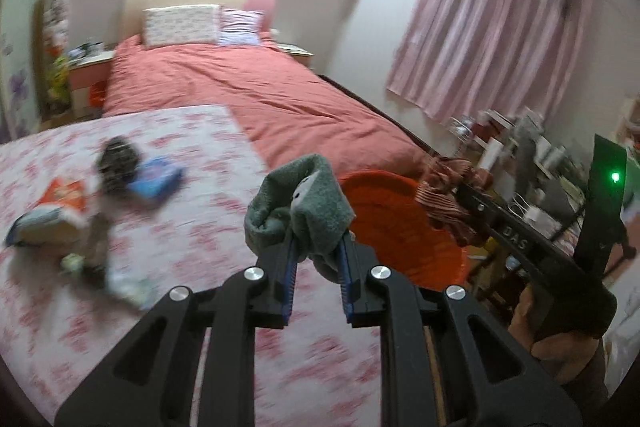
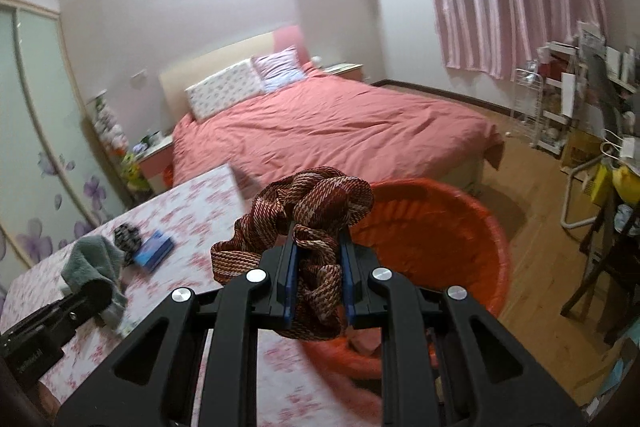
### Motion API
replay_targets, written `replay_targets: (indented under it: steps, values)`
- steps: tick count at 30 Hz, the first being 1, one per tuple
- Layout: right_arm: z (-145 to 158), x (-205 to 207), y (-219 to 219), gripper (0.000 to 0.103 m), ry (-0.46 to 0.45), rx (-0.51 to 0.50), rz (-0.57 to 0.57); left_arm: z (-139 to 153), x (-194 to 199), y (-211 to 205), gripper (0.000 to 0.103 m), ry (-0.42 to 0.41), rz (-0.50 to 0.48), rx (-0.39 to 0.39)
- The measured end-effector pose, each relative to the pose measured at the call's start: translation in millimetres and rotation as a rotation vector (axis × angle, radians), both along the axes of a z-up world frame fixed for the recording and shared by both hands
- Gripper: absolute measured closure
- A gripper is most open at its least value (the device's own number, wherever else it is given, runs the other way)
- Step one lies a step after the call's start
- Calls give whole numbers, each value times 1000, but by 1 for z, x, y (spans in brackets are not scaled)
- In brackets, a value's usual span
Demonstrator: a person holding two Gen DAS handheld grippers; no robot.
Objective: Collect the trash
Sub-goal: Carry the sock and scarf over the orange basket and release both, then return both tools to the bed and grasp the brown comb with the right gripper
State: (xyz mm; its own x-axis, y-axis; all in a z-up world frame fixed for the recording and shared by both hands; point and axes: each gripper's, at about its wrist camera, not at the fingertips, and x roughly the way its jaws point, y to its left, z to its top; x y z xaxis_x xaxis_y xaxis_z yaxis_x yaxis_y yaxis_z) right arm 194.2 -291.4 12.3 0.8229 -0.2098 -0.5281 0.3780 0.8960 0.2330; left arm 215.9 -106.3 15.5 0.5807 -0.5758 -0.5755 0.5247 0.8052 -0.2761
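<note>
My left gripper (image 1: 316, 247) is shut on a grey-green sock (image 1: 304, 203) and holds it above the floral table cover (image 1: 192, 227), just left of the orange basket (image 1: 400, 223). My right gripper (image 2: 318, 247) is shut on a red-brown plaid cloth (image 2: 308, 211) and holds it at the left rim of the orange basket (image 2: 432, 239). The plaid cloth also shows in the left wrist view (image 1: 444, 199), over the basket's right rim. The sock and left gripper show at lower left in the right wrist view (image 2: 94, 263). The basket holds a pinkish item (image 2: 364, 343).
On the floral cover lie a blue packet (image 1: 156, 179), a dark patterned bundle (image 1: 118, 163), an orange snack bag (image 1: 62, 195) and other blurred wrappers (image 1: 100, 263). A bed with a red quilt (image 2: 340, 123) stands behind. Cluttered shelves (image 2: 568, 95) and a chair (image 2: 608, 259) stand at the right.
</note>
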Motion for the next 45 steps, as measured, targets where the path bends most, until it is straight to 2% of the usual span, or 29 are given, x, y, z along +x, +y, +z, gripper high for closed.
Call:
replay_targets:
  steps: [6,10,13,15,16,19,22,27,34,40,45]
  values:
    - [-8,-1,-34,85,-16,15,-64,-9,13,-68,84,4,-112,18]
    - [-17,2,-56,83,-17,54,-99,-21,27,-100,83,17,-144,40]
    - [-27,10,-67,76,-5,86,-108,-33,38,-120,71,27,-147,75]
    - [-35,15,-69,68,13,99,-104,-43,43,-126,53,39,-139,95]
    - [-38,14,-72,63,19,98,-103,-47,44,-126,51,43,-132,103]
    - [-44,12,-73,58,38,93,-105,-55,49,-119,43,60,-106,121]
    - [-43,6,-71,50,38,101,-111,-58,51,-103,34,55,-65,142]
    - [-34,4,-53,35,31,58,-87,-58,45,-60,15,16,31,187]
    - [-27,14,-12,28,47,9,26,-59,43,19,13,7,187,255]
    - [-34,24,35,27,90,-13,133,-55,47,95,13,30,340,247]
    - [-43,33,73,27,127,-17,218,-49,57,163,13,44,524,229]
